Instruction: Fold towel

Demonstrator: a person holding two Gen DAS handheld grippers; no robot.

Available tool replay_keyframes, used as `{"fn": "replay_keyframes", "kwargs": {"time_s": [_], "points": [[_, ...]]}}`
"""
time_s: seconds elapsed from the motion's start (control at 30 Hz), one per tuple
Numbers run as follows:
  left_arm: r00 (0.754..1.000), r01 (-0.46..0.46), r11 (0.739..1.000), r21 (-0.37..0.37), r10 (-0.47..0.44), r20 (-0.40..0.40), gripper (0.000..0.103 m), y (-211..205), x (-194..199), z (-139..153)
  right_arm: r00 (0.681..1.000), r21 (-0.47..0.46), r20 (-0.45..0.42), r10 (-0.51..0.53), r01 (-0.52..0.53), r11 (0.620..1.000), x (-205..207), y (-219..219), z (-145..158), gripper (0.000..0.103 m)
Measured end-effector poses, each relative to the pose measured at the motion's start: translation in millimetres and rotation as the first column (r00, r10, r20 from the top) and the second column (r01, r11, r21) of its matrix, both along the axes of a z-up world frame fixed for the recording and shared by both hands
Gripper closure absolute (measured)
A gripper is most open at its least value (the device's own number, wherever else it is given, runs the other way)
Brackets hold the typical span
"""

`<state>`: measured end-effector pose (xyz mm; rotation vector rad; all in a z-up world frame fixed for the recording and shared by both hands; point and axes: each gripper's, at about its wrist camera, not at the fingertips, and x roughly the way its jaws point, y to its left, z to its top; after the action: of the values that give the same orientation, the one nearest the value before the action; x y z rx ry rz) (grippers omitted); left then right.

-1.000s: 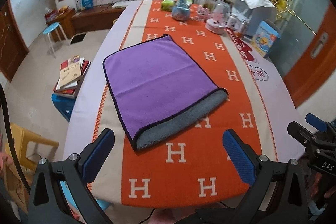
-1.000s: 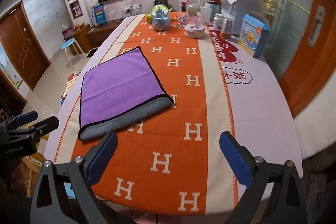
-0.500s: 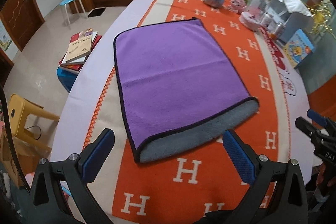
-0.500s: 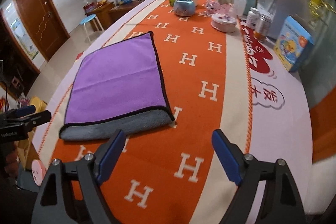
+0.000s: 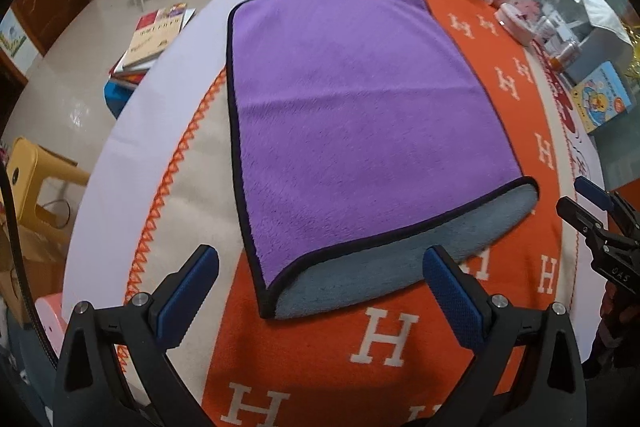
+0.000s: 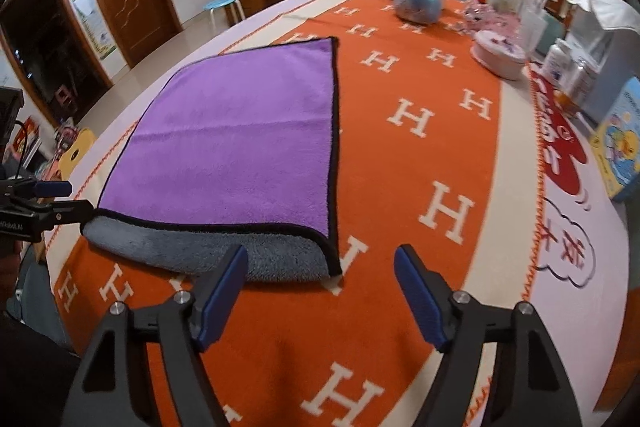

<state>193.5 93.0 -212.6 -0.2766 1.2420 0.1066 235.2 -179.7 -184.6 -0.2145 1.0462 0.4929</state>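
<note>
A purple towel (image 5: 352,115) with a black hem and grey underside lies folded in half on the orange H-patterned tablecloth (image 5: 384,343); the grey fold faces me. My left gripper (image 5: 320,279) is open and empty, hovering just over the towel's near left corner. My right gripper (image 6: 320,279) is open and empty, just short of the towel's (image 6: 240,135) near right corner. Each gripper shows in the other's view, the right one (image 5: 596,215) and the left one (image 6: 40,203), beside the towel's near edge.
Jars, a pink box (image 6: 498,55), a blue globe ornament (image 6: 418,1) and a picture book (image 5: 604,99) crowd the table's far and right side. Books on a blue stool (image 5: 156,39) and a yellow stool (image 5: 36,179) stand left of the table.
Both grippers have moved forward and down toward the towel's near edge; the towel looms much larger. The towel itself has not moved.
</note>
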Motion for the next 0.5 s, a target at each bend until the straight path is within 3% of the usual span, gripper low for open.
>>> {"fn": "replay_keyframes", "kwargs": {"time_s": [0.37, 0.5], "points": [[0.998, -0.035, 0.996, -0.083, 0.030, -0.062, 0.010, 7.1, 5.2, -33.3, 0.996, 0.012, -0.040, 0.080, -0.080, 0.997, 13.3, 15.2, -25.2, 0.045], [0.996, -0.056, 0.990, -0.133, 0.046, -0.077, 0.019, 6.8, 4.3, -40.5, 0.994, 0.013, -0.052, 0.093, -0.093, 0.996, 12.8, 17.0, -28.2, 0.049]]}}
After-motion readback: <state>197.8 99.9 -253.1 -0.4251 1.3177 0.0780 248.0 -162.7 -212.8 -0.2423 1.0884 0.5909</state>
